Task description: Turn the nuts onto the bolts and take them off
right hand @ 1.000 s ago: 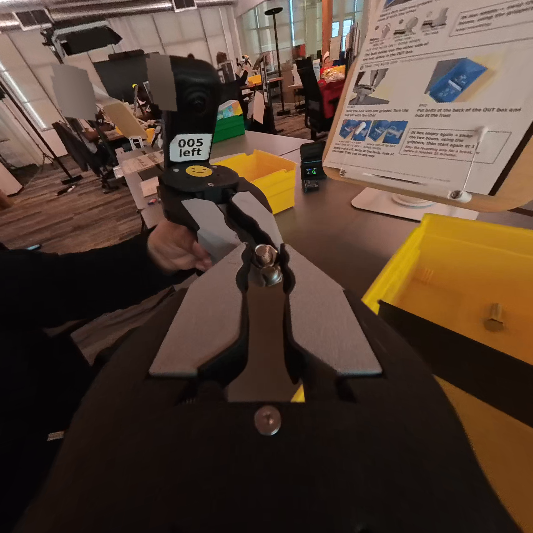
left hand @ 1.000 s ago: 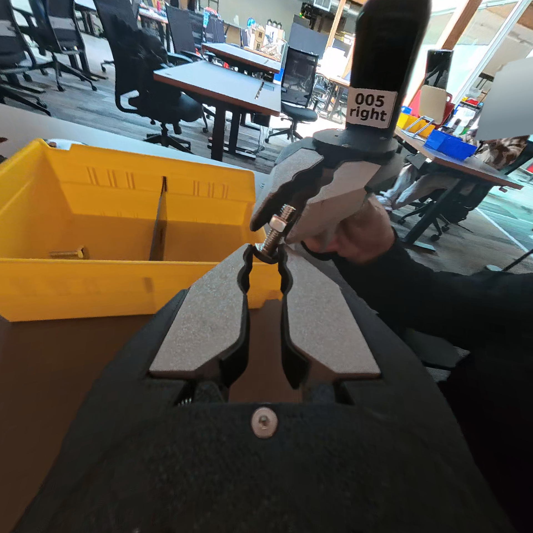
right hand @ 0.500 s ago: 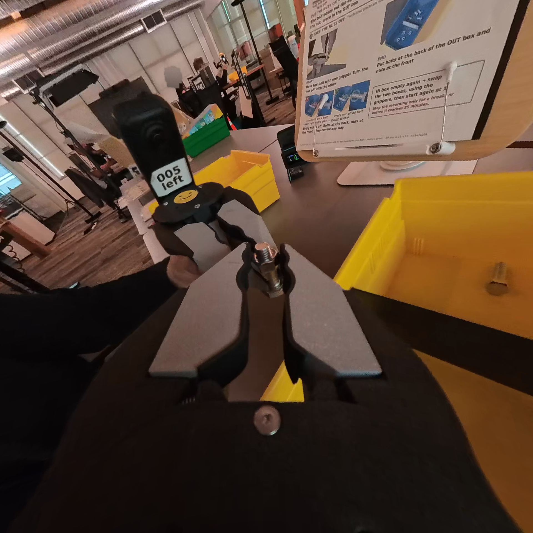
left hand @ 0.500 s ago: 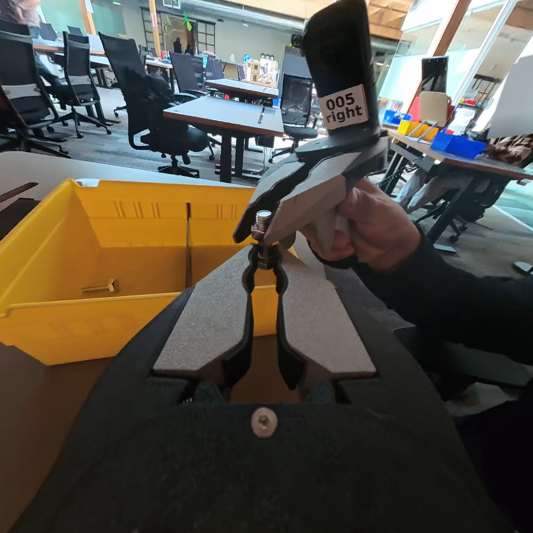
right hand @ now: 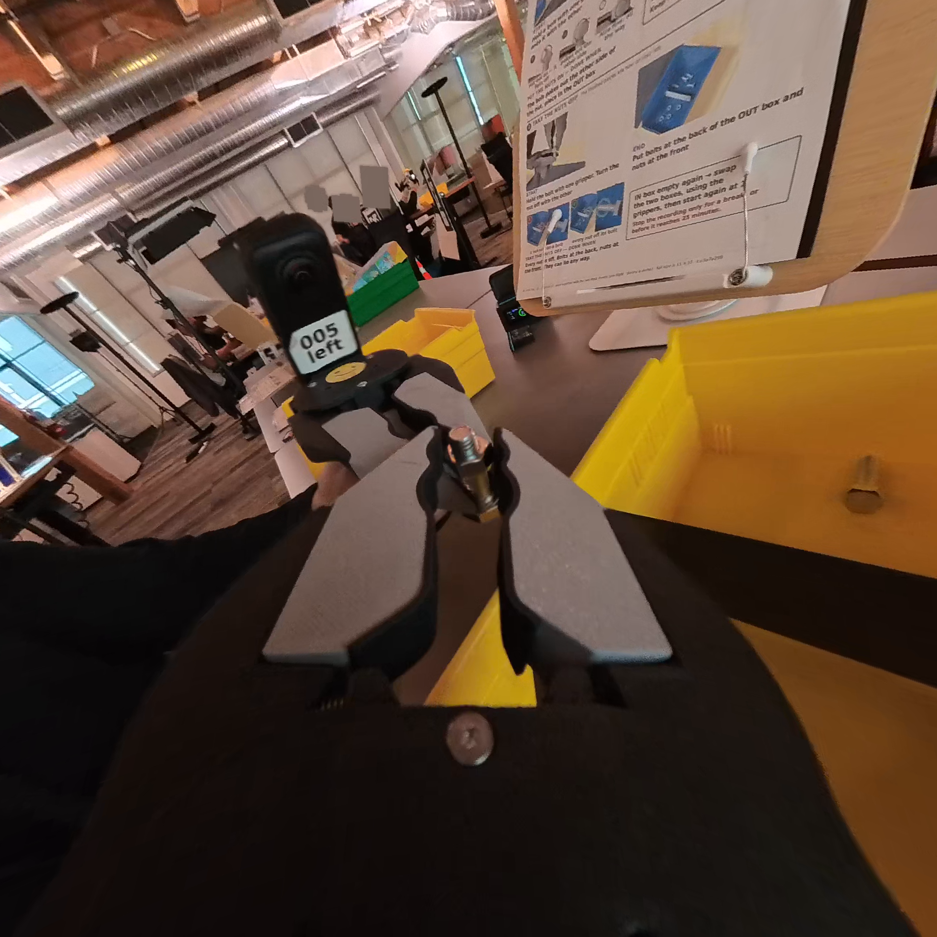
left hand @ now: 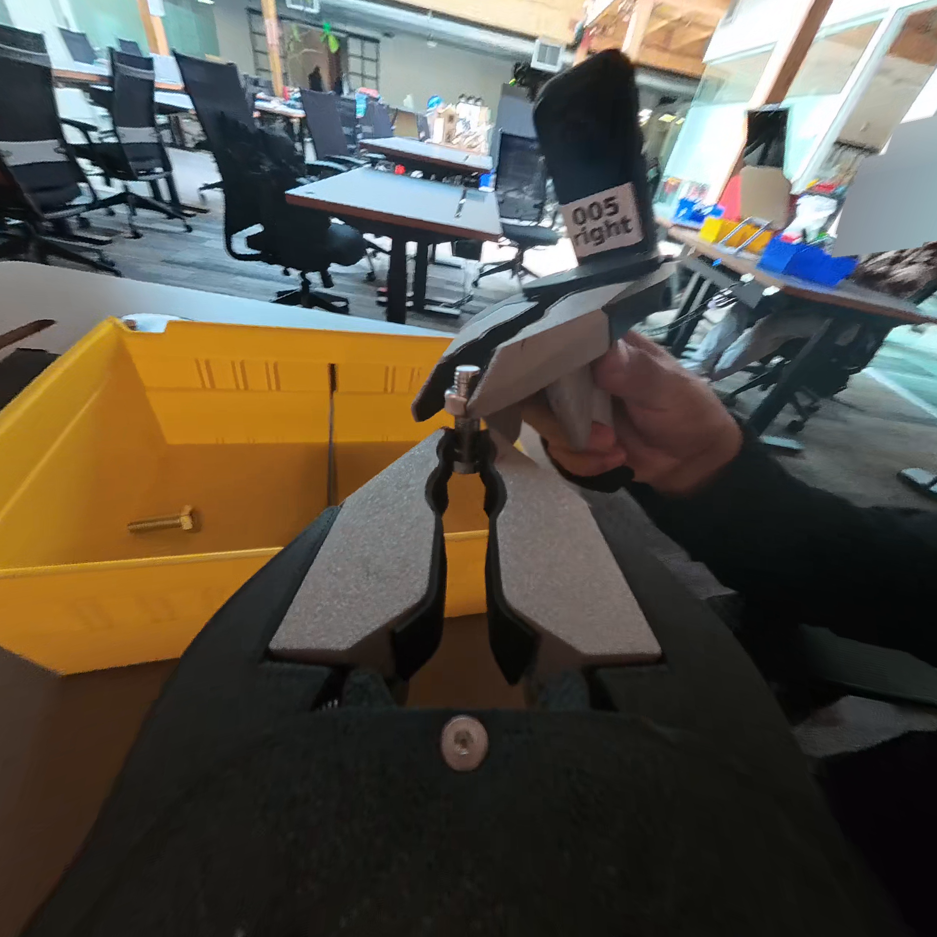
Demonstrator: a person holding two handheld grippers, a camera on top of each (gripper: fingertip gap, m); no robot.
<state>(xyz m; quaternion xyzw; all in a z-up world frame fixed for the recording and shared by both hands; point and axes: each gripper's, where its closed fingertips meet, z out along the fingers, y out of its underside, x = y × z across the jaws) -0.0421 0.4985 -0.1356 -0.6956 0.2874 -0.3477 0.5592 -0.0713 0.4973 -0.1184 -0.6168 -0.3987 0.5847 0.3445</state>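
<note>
My left gripper (left hand: 464,456) is shut on the head end of a silver bolt (left hand: 465,385) and holds it upright above the near wall of a yellow bin (left hand: 203,588). My right gripper (right hand: 466,459) is shut on the nut (right hand: 458,456) threaded on that bolt, whose threaded end (right hand: 460,436) sticks out past its tips. In the left wrist view the right gripper (left hand: 451,400) comes in from the right, held by a hand (left hand: 659,421). In the right wrist view the left gripper's fingers (right hand: 350,441) reach in from behind.
The bin has a black divider (left hand: 332,436) and holds a brass bolt (left hand: 162,522), which also shows in the right wrist view (right hand: 862,489). An instruction sheet on a stand (right hand: 659,152), a small black device (right hand: 517,319) and another yellow bin (right hand: 446,339) stand farther back on the table. Less than 4 cm separates the two grippers' tips.
Both grippers have stayed clamped on the bolt and nut. The bolt has swung from leaning right to upright, and the right gripper has tilted over it.
</note>
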